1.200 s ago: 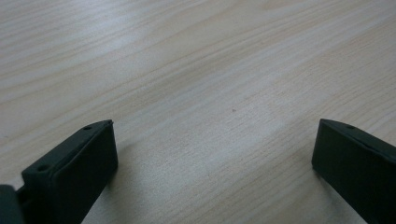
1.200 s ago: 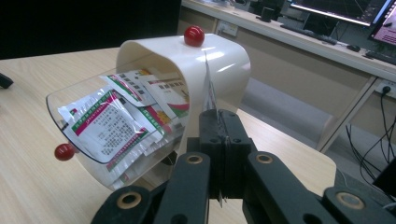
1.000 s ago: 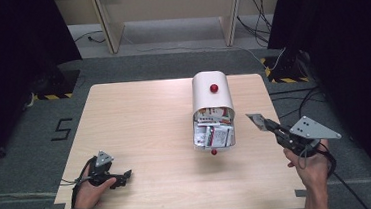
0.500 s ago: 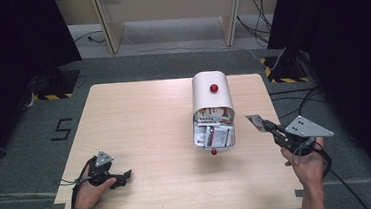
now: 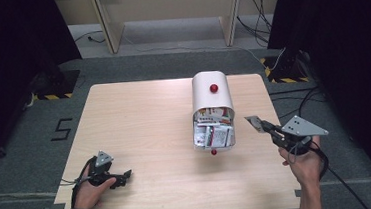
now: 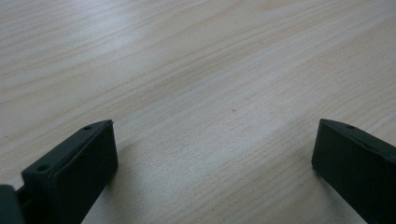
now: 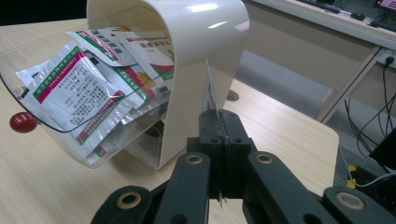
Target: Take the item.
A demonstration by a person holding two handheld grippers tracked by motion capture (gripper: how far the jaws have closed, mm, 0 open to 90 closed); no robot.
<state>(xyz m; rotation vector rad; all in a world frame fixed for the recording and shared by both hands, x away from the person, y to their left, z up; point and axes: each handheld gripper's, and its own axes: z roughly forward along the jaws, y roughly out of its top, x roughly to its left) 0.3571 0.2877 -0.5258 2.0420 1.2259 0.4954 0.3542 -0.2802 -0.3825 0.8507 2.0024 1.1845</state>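
A white round-topped container (image 5: 212,95) lies on the wooden table (image 5: 139,118), its clear flap with a red knob (image 5: 214,152) hanging open toward the person. Several printed sachets (image 5: 213,130) fill it. My right gripper (image 5: 268,127) hovers just right of the container's mouth, shut on a thin sachet (image 5: 255,123). In the right gripper view that sachet (image 7: 210,88) stands edge-on above the closed jaws of the right gripper (image 7: 218,116), close to the container wall (image 7: 205,37); the packed sachets (image 7: 79,88) show behind the clear flap (image 7: 28,100). My left gripper (image 5: 124,177) rests open at the table's near left corner; the left gripper (image 6: 215,149) has bare wood between its jaws.
A second red knob (image 5: 214,88) sits on top of the container. Two wooden desk legs (image 5: 106,20) stand beyond the table. Cables (image 5: 303,100) trail over the floor at the right, and black curtains close both sides.
The right hand with the sachet has drifted slightly left, toward the container. The left hand has stayed put.
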